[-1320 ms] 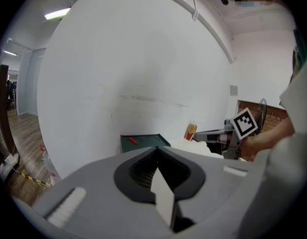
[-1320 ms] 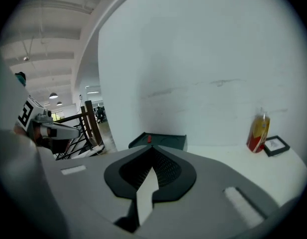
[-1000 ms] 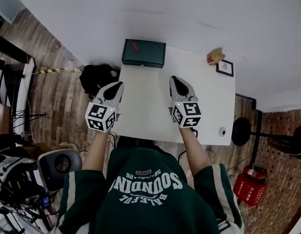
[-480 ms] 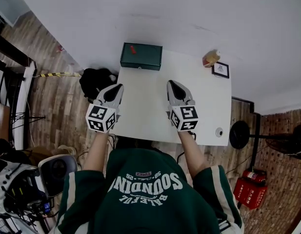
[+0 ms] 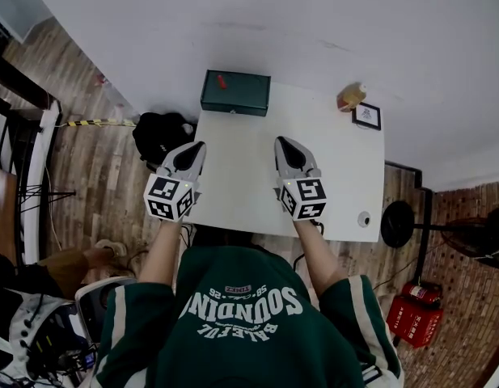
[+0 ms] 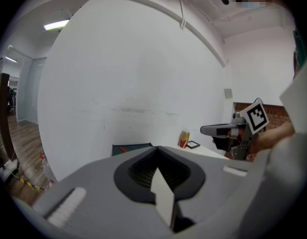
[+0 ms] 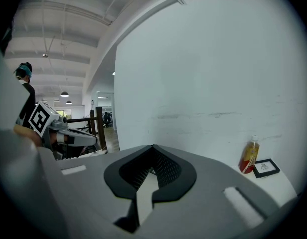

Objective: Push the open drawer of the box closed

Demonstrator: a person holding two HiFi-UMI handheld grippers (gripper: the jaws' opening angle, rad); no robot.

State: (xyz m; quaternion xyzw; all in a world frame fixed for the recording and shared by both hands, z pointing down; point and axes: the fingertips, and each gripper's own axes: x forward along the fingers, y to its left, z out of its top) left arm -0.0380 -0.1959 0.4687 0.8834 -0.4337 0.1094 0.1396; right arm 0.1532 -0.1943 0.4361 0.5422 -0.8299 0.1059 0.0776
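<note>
Two grippers, both clenched shut w/ nothing btwn the jaws: left gripper (image 5: 198,146) and right gripper (image 5: 279,141) hover side by side over the white rectangular table (image 5: 346,176), tips pointing fwd. The dark green rectangular box (image 5: 236,95) sits at the table's far edge, well ahead of both, lined up approx. btwn the two tips. Small red item (image 5: 222,80) lies on top. Drawer open or shut? Can't tell from here.

Box (image 5: 236,94) on table (image 5: 243,164) far-left corner
</note>
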